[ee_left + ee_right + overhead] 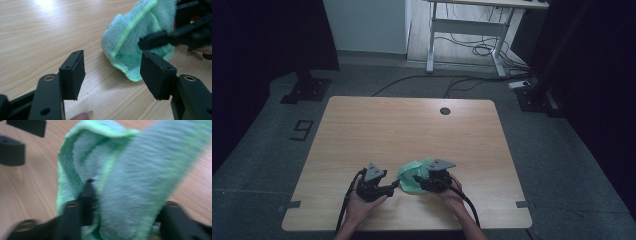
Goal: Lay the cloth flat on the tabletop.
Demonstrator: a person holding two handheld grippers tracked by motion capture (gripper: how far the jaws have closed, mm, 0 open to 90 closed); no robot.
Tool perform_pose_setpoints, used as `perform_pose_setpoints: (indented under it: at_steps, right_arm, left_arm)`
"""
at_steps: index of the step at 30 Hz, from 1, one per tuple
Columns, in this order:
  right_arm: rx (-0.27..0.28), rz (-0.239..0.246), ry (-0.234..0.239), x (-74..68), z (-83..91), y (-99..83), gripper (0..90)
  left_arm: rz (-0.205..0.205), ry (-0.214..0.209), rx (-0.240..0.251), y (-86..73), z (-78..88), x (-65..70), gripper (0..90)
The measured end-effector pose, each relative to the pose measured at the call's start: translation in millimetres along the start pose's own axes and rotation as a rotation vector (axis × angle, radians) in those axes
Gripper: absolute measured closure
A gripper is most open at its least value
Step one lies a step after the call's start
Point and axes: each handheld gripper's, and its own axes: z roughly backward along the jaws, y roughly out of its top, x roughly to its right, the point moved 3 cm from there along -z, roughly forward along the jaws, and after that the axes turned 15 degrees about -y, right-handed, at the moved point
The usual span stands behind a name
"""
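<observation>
A crumpled green cloth (411,176) lies on the wooden table (412,130) near the front edge, between my two grippers. My left gripper (393,186) points right at it, open, with its jaws (112,72) bare and the cloth (135,32) a short way ahead. From the right, my right gripper (418,181) reaches into the cloth. In the right gripper view a fold of cloth (140,165) hangs between the right gripper's (125,200) spread jaws, blurred, and the pads do not seem to press on it. The left gripper (20,138) shows at the top left there.
A round hole (445,111) sits near the table's far edge. Beyond the table, a white desk frame (467,30) stands over loose cables (472,80) on the floor, and black stand bases (307,90) flank the far corners.
</observation>
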Motion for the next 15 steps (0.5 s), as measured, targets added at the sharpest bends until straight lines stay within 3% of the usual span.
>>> perform_pose_setpoints:
  at_steps: [3,5,12,15]
  right_arm:
    - [0.019,0.000,-0.001,-0.5,10.7,1.9,27.0]
    - [0.046,-0.025,-0.003,4.6,18.8,2.8,23.0]
    - [0.073,-0.034,0.004,17.6,37.3,-3.6,22.3]
    - [0.076,-0.044,-0.001,20.5,39.7,-8.9,26.6]
  left_arm:
    - [0.002,0.003,-0.002,-0.2,0.3,-1.1,37.8]
    - [0.003,0.007,-0.002,-0.4,0.2,-1.7,37.6]
    - [0.004,0.011,0.005,0.5,0.3,-3.4,38.1]
    - [-0.004,0.010,-0.002,2.9,-1.7,-3.7,39.1]
